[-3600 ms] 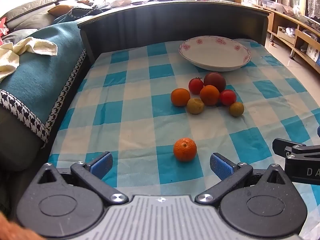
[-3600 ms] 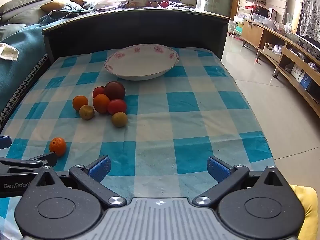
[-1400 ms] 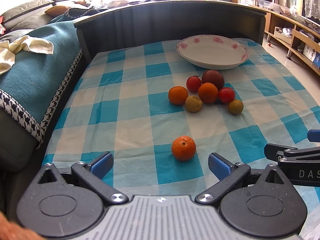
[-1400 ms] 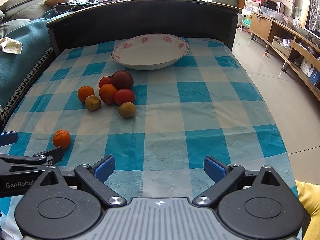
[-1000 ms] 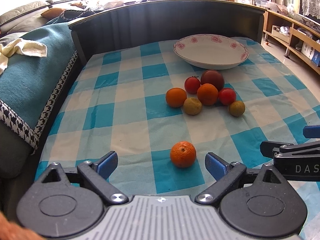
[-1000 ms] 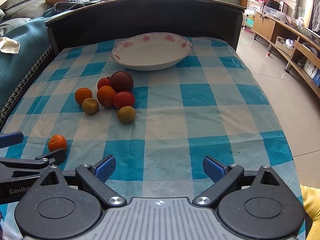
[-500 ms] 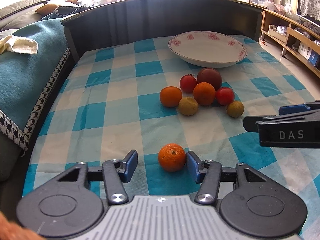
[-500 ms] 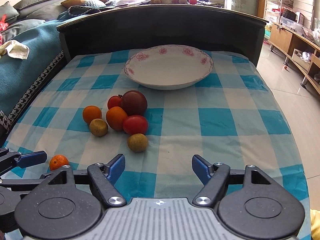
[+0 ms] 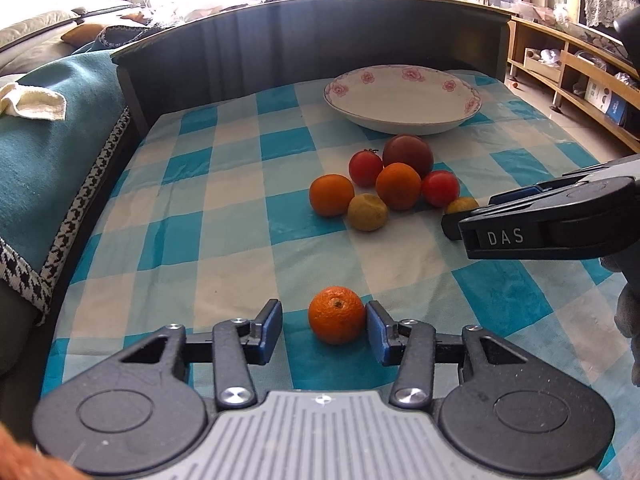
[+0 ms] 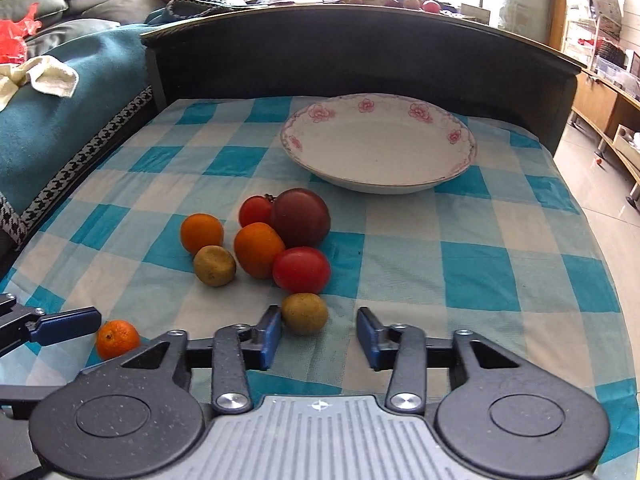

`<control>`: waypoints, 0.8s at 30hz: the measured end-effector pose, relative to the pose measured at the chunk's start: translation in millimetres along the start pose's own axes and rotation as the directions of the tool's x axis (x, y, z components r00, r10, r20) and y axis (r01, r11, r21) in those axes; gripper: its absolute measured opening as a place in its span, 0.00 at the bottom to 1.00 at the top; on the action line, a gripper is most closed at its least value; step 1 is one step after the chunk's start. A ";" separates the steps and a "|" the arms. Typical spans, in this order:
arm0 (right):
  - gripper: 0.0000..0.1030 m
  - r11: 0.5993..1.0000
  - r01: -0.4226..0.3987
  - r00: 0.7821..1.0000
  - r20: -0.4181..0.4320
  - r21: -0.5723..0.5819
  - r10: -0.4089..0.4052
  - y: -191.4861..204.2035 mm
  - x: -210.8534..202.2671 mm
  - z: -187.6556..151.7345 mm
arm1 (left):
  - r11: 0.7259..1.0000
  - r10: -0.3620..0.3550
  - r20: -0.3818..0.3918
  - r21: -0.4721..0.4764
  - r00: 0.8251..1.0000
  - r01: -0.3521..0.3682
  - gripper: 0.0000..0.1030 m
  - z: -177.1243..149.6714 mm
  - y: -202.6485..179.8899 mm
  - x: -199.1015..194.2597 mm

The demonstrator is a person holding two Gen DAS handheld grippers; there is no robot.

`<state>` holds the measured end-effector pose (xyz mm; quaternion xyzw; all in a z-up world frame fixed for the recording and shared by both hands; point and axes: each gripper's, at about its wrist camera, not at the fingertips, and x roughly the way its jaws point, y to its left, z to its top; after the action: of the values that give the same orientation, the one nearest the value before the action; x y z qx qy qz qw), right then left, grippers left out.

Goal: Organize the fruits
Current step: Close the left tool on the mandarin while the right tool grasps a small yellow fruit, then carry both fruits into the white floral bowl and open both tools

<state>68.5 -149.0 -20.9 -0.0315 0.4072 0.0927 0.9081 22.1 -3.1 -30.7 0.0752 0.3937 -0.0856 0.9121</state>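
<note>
Fruits lie loose on the checked cloth (image 10: 500, 268): a lone mandarin (image 9: 337, 314) sits between the part-open fingers of the left gripper (image 9: 323, 330), against the right pad, not clamped. A yellow-green fruit (image 10: 305, 313) rests by the left pad of the part-open right gripper (image 10: 318, 336). Beyond, the remaining fruit cluster near the flowered plate (image 10: 460, 136).

Low wrist views, shared fruit pile (image 9: 394, 184)
</note>
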 end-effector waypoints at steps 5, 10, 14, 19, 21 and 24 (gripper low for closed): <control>0.19 1.000 -0.002 1.000 -0.006 -0.007 0.002 1.8 -1.6 -0.5 | 0.998 -0.051 -0.006 -0.043 0.999 0.051 0.44 -0.1 8.2 0.2; 0.18 1.000 -0.012 1.000 -0.014 0.002 0.012 -1.2 -5.0 -2.3 | 0.995 -0.085 -0.013 -0.054 0.996 0.084 0.37 1.6 11.8 0.5; 0.18 1.000 -0.019 1.000 -0.014 0.014 0.019 -4.0 -12.5 -3.1 | 0.994 -0.089 -0.018 -0.059 0.996 0.088 0.37 7.1 11.6 -0.3; 0.18 0.999 -0.022 1.000 -0.021 0.033 0.023 -10.6 -18.7 -2.2 | 0.994 -0.095 -0.005 -0.050 0.995 0.095 0.37 24.1 7.8 -0.5; 0.18 0.998 -0.028 0.999 -0.027 0.051 0.029 -13.9 -21.1 -0.5 | 0.994 -0.100 0.000 -0.048 0.995 0.100 0.37 32.9 5.4 0.9; 0.18 0.998 -0.022 0.999 -0.024 0.051 0.023 -16.5 -24.9 4.6 | 0.993 -0.115 0.009 -0.019 0.993 0.116 0.37 46.6 -2.1 4.7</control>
<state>58.9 -168.2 0.4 -0.0049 0.4209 0.0922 0.9024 57.7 -15.2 -2.6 0.0431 0.3946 -0.1346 0.9079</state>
